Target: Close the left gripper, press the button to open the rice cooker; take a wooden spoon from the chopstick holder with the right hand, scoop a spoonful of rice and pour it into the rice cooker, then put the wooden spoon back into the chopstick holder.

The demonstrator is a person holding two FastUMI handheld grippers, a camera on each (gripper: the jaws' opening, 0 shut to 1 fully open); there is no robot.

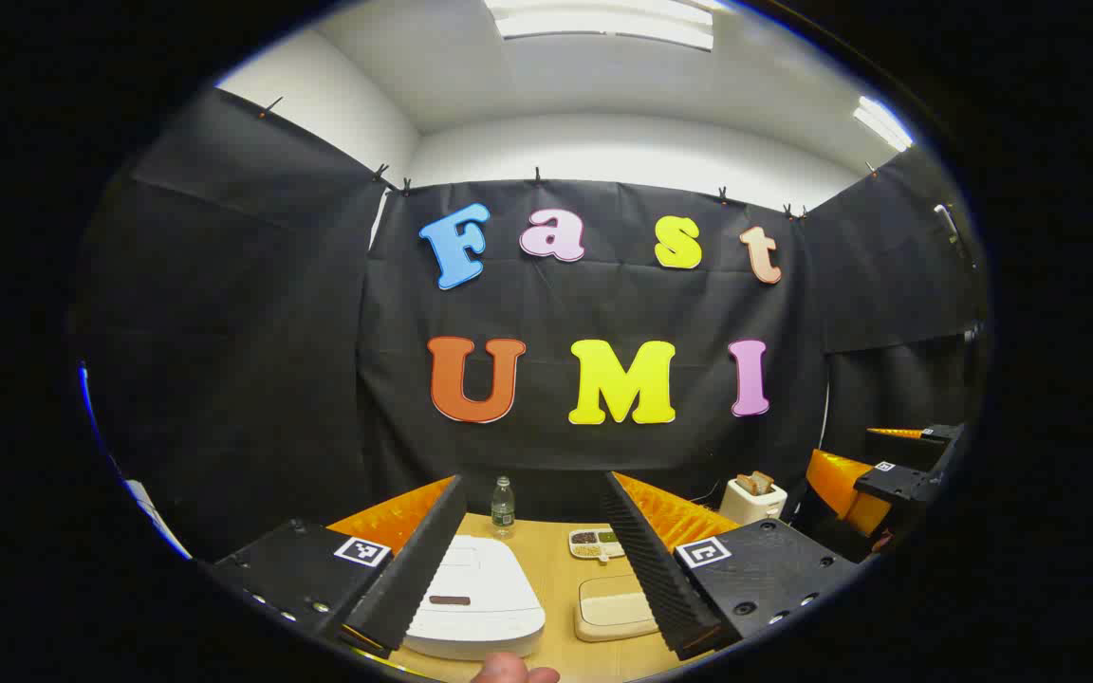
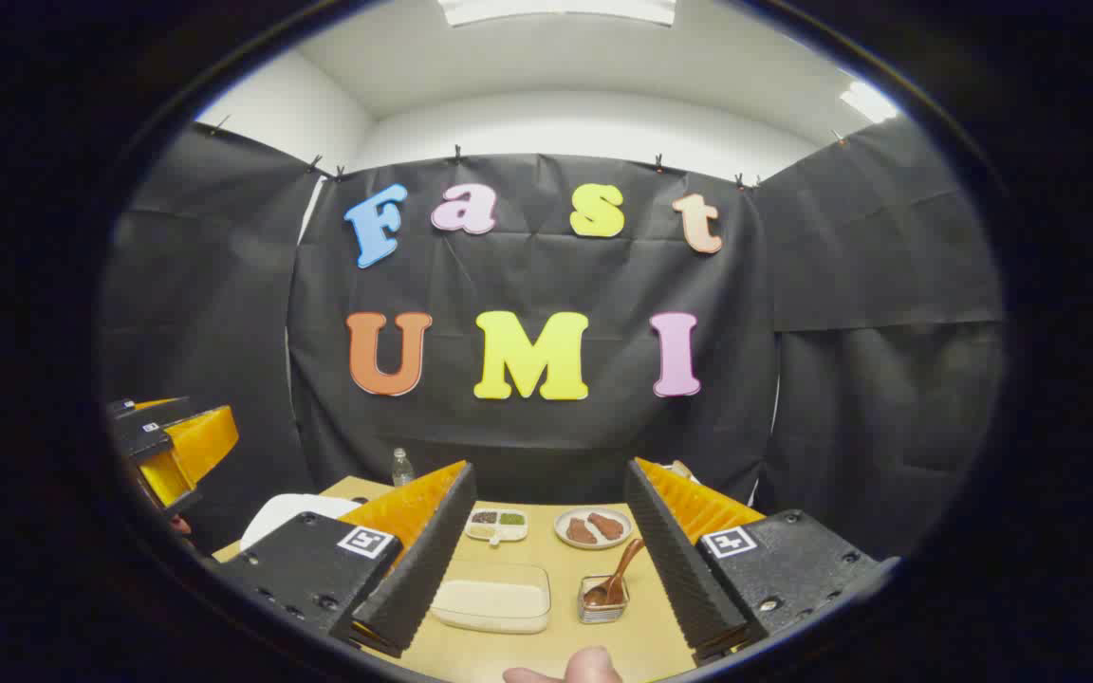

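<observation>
In the left gripper view the left hand-held gripper (image 1: 535, 555) hangs above the light wooden worktop (image 1: 556, 579) with its two fingers spread wide and nothing between them. Below and between those fingers sits the white, rounded rice cooker (image 1: 475, 598), lid down, a small dark bar on its front. Just to the right of the rice cooker lies a shallow clear rectangular container of white rice (image 1: 615, 607); behind that container is a small white divided dish of grains (image 1: 596, 543), and behind the rice cooker stands a clear plastic water bottle (image 1: 503, 506). Farther right of the rice cooker, near the black cloth wall, a white toaster (image 1: 755, 498) holds slices of bread. The right hand-held gripper (image 1: 888, 474) shows at the right edge of that view, well apart from the rice cooker. In the right gripper view the right hand-held gripper (image 2: 546, 560) is also wide open and empty above the worktop (image 2: 556, 645). Between its fingers lies the container of rice (image 2: 492, 605), and just right of that container stands a small clear square chopstick holder (image 2: 603, 599) with a brown wooden spoon (image 2: 615, 577) leaning in it, handle up and to the right. Behind the holder is a white plate with brown pieces of food (image 2: 594, 527), with the divided dish (image 2: 496, 525) beside it. The rice cooker (image 2: 295, 517) shows to the left of the rice container, and the left hand-held gripper (image 2: 167, 451) is at the left edge.
</observation>
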